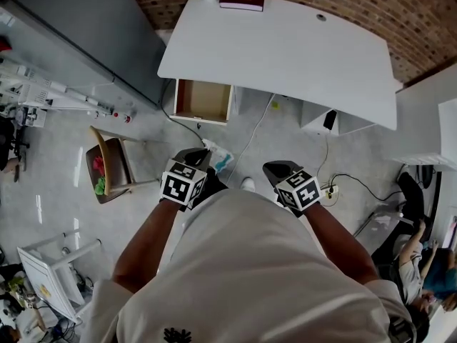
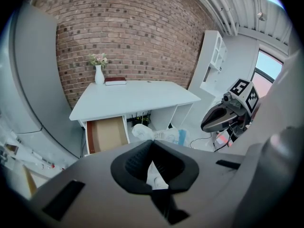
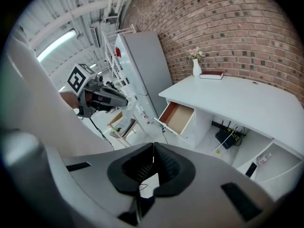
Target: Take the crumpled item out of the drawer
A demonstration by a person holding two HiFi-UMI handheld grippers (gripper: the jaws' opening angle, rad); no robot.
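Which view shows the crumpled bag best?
Left gripper view: the crumpled bag bulges out just past the left gripper, whose fingers are shut on it, white with a blue patch. Head view shows only part of the bag beyond that gripper. Right gripper view: can't make it out.

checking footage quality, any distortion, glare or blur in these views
Head view: fisheye bows the desk edges, glare streaks on the floor. Left gripper view: dark round vignette, window blown out, tongs slightly soft, the bag sharper. Right gripper view: same vignette, ceiling light flares, brick wall bulges.
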